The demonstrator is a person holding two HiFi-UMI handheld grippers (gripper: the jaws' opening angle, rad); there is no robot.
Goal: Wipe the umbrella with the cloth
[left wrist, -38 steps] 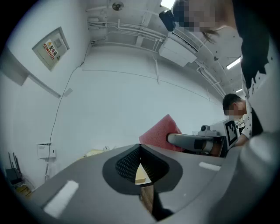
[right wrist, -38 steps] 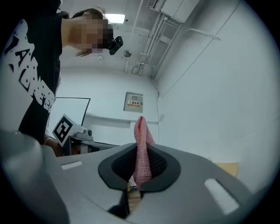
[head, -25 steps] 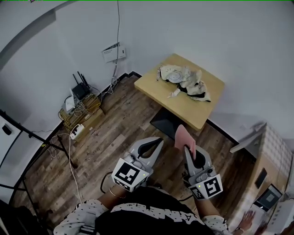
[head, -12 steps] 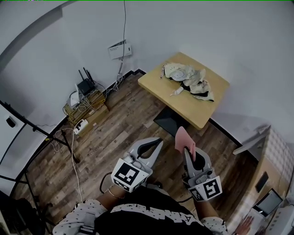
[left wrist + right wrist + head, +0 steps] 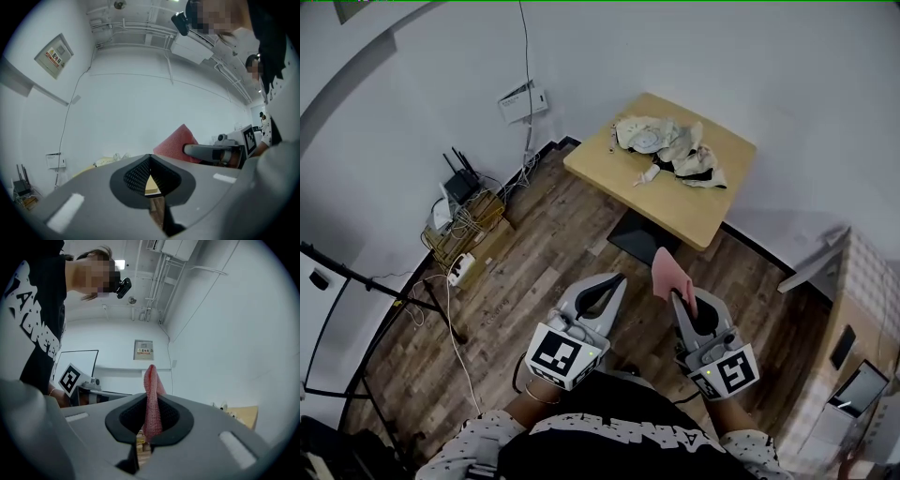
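Right gripper (image 5: 682, 298) clamped on pink cloth (image 5: 667, 272), centre frame. Left gripper (image 5: 615, 279) jaws together, empty. Umbrella (image 5: 673, 157) crumpled on table (image 5: 698, 216), upper right. Advise approaching; pinch cloth firmly.

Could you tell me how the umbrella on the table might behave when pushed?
The umbrella lies as a crumpled heap on the table, so its fabric will probably bunch up. It looks light, so it may slide.
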